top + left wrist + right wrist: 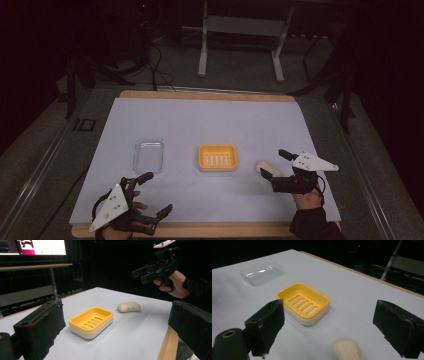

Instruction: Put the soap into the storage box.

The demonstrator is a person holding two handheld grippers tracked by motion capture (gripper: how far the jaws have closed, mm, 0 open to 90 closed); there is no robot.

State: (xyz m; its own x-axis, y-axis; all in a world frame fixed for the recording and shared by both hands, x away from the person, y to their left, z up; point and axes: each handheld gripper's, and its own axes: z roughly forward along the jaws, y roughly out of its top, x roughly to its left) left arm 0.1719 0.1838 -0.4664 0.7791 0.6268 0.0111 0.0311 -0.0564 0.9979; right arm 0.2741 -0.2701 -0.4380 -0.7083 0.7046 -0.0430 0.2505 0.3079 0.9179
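With the right tool (272,164) spread wide just above the soap (267,167), a slick bar could squirt sideways off the table (210,120) if pinched off-centre.

The high view looks forward and down over the whole table (210,120). Both gripper views sit low and close, each looking between its own jaws; both share the yellow soap dish (91,321) (304,303) mid-frame and the pale soap bar (129,307) (347,349).
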